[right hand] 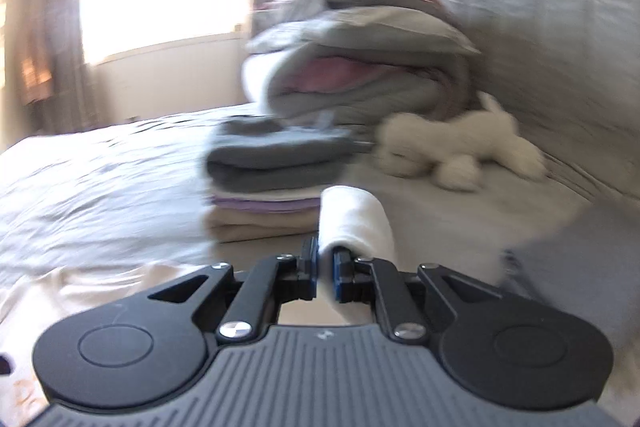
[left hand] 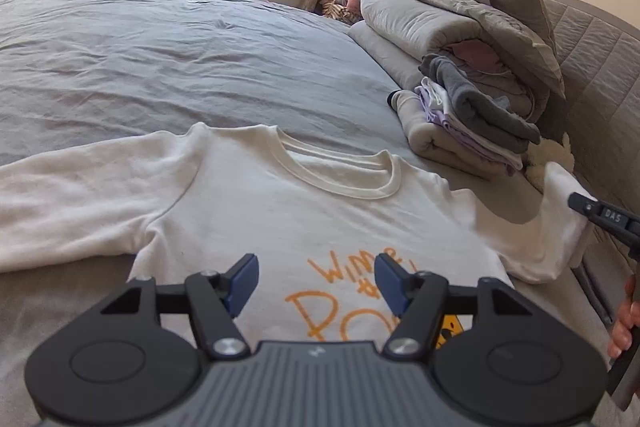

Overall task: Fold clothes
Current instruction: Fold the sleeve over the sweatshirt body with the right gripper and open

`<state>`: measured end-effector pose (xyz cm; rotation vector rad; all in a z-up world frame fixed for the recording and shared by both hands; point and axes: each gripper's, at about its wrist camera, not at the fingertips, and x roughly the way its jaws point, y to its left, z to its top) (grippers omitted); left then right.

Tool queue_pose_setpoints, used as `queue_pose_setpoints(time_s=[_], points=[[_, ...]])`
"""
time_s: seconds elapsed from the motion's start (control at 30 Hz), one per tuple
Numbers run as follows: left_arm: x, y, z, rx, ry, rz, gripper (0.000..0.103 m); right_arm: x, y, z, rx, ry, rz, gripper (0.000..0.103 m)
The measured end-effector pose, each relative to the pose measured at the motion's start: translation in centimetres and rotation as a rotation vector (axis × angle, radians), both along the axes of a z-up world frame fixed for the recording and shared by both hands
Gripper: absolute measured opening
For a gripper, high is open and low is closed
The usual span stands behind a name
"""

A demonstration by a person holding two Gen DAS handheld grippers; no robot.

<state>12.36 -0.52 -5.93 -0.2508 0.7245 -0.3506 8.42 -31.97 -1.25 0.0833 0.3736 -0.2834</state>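
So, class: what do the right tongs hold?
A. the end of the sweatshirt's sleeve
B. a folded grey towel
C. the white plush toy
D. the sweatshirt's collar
A: the right tongs are shut on the end of the white sweatshirt's sleeve, lifted clear of the bed.

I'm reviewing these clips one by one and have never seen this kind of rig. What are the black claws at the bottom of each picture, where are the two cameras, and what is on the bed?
No robot here: a person holds a two-finger gripper in each hand, each with a wide-angle camera looking forward along its fingers. One picture comes from the left gripper, the other from the right gripper.

On the bed lies a white sweatshirt, front up, with orange lettering. The left gripper is open above it, holding nothing. The right gripper is shut on the sleeve, lifted off the bed; this view is blurred.

Beyond are a stack of folded clothes, piled bedding and a white plush toy.
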Motion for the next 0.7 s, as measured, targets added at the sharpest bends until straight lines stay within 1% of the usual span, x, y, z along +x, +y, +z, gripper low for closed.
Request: queue_pose_setpoints(time_s=[0.1,0.2,0.3,0.4,0.47,0.57,0.63,0.7], points=[[0.1,0.1,-0.1,-0.019,0.001,0.002,0.065,0.4,2.9,-0.3,-0.047,0.024,0.080,0.010],[0.2,0.3,0.0,-0.059,0.005,-0.005,0.061,0.8,5.7,-0.5,-0.070,0.047,0.159,0.010],[0.2,0.5,0.0,-0.069,0.005,-0.008,0.058,1.0,7.9,-1.0,-0.073,0.067,0.233,0.010],[0.3,0.7,0.0,-0.074,0.010,0.002,0.056,1.2,9.9,-1.9,-0.070,0.107,0.305,0.010],[0.4,0.8,-0.1,-0.078,0.015,0.009,0.056,1.4,10.9,-2.9,-0.066,0.148,0.348,0.010],[0.4,0.8,-0.2,-0.080,0.021,0.014,0.056,2.4,11.7,-5.3,-0.071,0.236,0.394,0.010],[0.4,0.8,-0.4,-0.082,0.026,0.013,0.056,2.6,11.7,-6.6,-0.067,0.282,0.402,0.014],[0.4,0.8,-0.6,-0.083,0.032,0.011,0.056,2.4,11.6,-6.6,-0.059,0.279,0.415,0.017]])
